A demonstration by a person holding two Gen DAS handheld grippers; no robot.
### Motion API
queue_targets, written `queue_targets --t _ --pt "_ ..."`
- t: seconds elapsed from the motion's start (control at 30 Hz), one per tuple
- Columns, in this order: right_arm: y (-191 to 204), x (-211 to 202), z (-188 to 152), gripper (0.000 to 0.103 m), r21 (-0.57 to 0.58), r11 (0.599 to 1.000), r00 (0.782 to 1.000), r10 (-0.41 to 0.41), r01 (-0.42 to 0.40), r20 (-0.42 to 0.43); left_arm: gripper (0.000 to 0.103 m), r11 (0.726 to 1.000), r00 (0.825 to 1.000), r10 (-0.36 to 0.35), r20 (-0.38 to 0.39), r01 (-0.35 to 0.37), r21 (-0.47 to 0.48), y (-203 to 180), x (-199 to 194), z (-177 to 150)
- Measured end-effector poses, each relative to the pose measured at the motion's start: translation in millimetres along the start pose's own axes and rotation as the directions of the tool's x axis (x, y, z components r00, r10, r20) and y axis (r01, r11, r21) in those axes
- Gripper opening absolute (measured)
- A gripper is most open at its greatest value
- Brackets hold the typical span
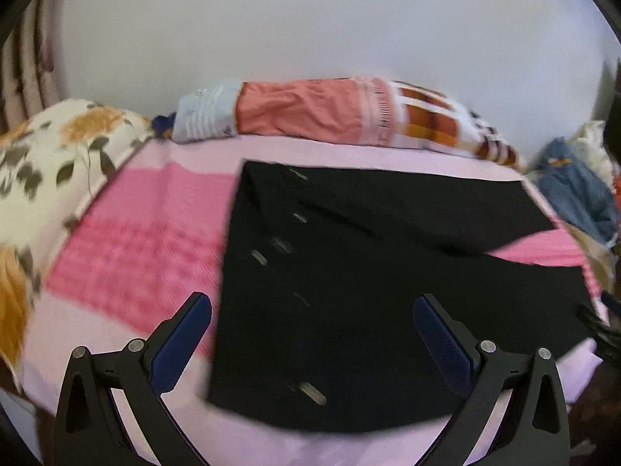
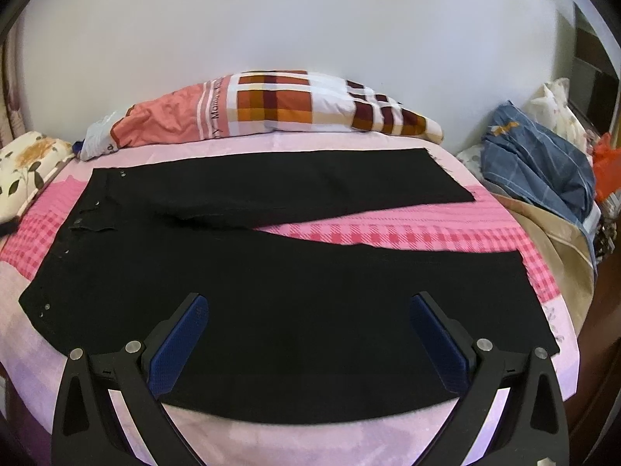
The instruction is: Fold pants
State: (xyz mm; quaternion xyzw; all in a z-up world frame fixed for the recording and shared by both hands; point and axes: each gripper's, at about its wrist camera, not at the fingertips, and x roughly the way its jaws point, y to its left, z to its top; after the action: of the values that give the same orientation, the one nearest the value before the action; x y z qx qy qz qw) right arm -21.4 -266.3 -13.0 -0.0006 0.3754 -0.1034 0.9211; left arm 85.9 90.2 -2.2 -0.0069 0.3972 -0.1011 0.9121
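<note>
Black pants (image 2: 271, 291) lie flat on the pink bed cover, waistband at the left, both legs spread toward the right with a strip of cover showing between them. In the left wrist view the pants (image 1: 349, 272) show their waistband end with small metal buttons. My left gripper (image 1: 312, 303) hovers open above the waistband area, nothing between its blue pads. My right gripper (image 2: 309, 303) hangs open above the near leg, holding nothing.
The pink checked bed cover (image 2: 388, 233) fills the bed. A plaid and salmon pillow (image 2: 271, 105) lies along the far wall. A floral pillow (image 1: 50, 155) sits at the left. Blue checked cloth (image 2: 543, 171) and tan fabric (image 2: 559, 248) pile at the right edge.
</note>
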Motion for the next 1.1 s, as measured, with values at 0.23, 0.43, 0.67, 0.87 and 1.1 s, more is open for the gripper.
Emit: queue_targets --t 0.23,0.43,0.67,0.87,1.1 --pt "30 25 19 0.102 -0.065 0.998 0.999 0.001 -0.004 -0.05 0.093 0.992 0.992 -0.12 -0.038 0.119 -0.029 78 93 87" --pt "41 45 22 0.102 -0.093 0.995 0.994 -0.032 0.023 -0.106 0.077 0.994 0.988 -0.101 -0.12 0.104 0.021 103 172 127" --pt "42 57 20 0.102 -0.104 0.993 0.985 -0.078 0.062 -0.154 0.077 0.982 0.966 -0.183 -0.181 0.19 0.02 111 231 141" --pt "43 56 19 0.102 -0.1 0.991 0.981 -0.1 0.084 -0.169 0.05 0.972 0.929 -0.214 -0.303 0.233 0.027 89 260 132" --pt "26 55 34 0.102 -0.042 0.998 0.986 -0.062 0.056 -0.153 0.014 0.977 0.966 -0.214 -0.142 0.212 -0.03 70 189 126"
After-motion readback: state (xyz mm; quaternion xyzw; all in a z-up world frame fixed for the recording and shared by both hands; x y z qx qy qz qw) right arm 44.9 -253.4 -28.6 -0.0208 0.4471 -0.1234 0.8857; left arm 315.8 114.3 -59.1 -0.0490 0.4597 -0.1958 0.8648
